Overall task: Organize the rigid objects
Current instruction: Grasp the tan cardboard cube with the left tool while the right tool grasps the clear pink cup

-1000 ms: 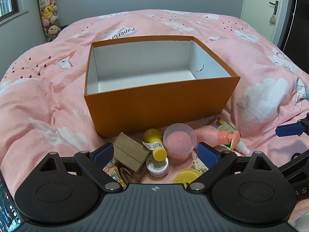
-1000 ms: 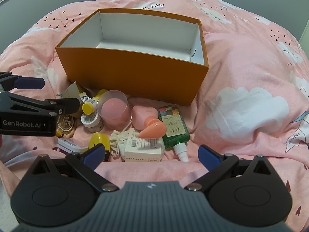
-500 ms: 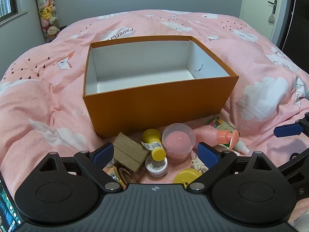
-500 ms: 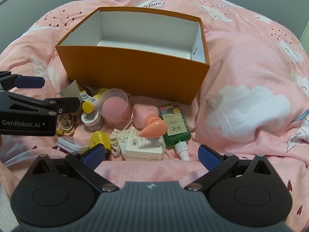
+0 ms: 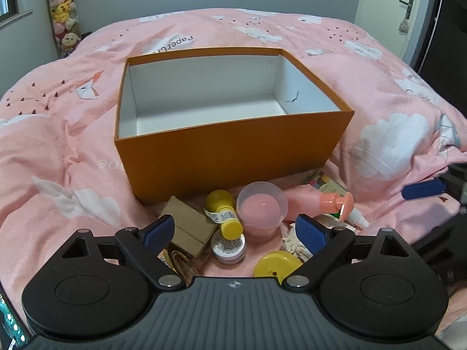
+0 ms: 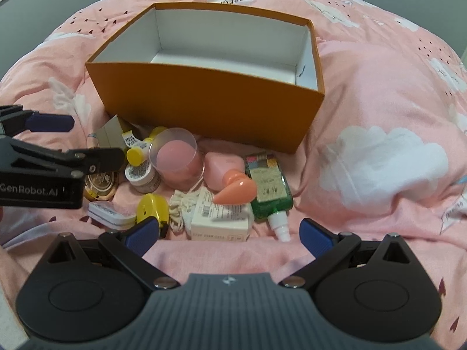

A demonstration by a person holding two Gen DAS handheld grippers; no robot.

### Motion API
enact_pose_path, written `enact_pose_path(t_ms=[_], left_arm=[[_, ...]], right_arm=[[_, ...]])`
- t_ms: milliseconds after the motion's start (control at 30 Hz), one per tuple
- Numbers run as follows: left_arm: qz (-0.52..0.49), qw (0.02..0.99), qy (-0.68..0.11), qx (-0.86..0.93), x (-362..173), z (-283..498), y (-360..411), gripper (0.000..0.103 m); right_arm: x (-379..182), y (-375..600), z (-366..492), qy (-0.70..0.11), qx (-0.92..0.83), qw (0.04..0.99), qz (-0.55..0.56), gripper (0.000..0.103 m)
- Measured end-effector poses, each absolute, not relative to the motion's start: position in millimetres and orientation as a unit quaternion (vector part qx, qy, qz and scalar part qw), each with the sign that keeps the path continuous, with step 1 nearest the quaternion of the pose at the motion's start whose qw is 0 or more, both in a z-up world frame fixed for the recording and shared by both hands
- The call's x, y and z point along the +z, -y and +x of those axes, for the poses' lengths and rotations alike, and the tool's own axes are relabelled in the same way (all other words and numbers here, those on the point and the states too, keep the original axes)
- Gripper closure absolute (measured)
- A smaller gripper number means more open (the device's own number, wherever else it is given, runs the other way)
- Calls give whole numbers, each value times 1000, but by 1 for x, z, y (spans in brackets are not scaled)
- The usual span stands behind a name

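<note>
An empty orange box point(image 5: 233, 151) point(image 6: 210, 99) sits on the pink bed. Before it lies a pile: a clear cup with pink inside point(image 5: 261, 210) point(image 6: 176, 159), a yellow-capped bottle point(image 5: 223, 210), a small silver-lidded jar point(image 5: 228, 246), a brown cardboard piece point(image 5: 186, 227), a yellow disc point(image 5: 274, 267) point(image 6: 153, 208), a pink pump bottle point(image 6: 233, 188), a green sanitizer bottle point(image 6: 270, 194), a white carton point(image 6: 220, 218). My left gripper point(image 5: 236, 232) is open and empty just above the pile. My right gripper point(image 6: 229, 233) is open and empty before the white carton.
A gold tin point(image 6: 100, 183) and a white flat case point(image 6: 112, 214) lie at the pile's left. The left gripper's body point(image 6: 43, 172) crosses the right wrist view's left side. Soft toys point(image 5: 62, 14) hang at the far wall. A door point(image 5: 388, 8) stands at the back right.
Both grippers have eased forward a little toward the pile and the box. Both stay open and nothing in the pile has moved.
</note>
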State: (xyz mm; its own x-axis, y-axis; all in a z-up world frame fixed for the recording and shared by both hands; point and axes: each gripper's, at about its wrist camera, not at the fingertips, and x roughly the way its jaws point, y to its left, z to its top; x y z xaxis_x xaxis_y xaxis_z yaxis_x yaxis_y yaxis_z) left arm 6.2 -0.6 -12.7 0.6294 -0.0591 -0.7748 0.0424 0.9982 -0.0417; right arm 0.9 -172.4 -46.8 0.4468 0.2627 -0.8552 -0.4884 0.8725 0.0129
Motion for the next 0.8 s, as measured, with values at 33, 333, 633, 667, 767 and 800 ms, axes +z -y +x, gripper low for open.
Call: enact_pose_path(t_ms=[33, 333, 633, 667, 767, 800], left_arm=[[-15, 903, -429, -31, -12, 7, -1, 0], [0, 887, -462, -11, -21, 23, -26, 14], [41, 863, -503, -33, -44, 44, -43, 7], [48, 860, -506, -40, -47, 46, -43, 7], [58, 852, -517, -54, -57, 52, -43, 7], [60, 851, -519, -58, -60, 54, -42, 7]], right_arm=[[-46, 173, 4, -474, 224, 843, -118, 3], [-45, 159, 39, -477, 276, 825, -122, 25], [-55, 113, 72, -484, 365, 779, -159, 24], [-58, 106, 73, -485, 371, 773, -170, 23], [-68, 89, 71, -483, 389, 756, -211, 24], [-71, 84, 70, -482, 394, 750, -223, 24]])
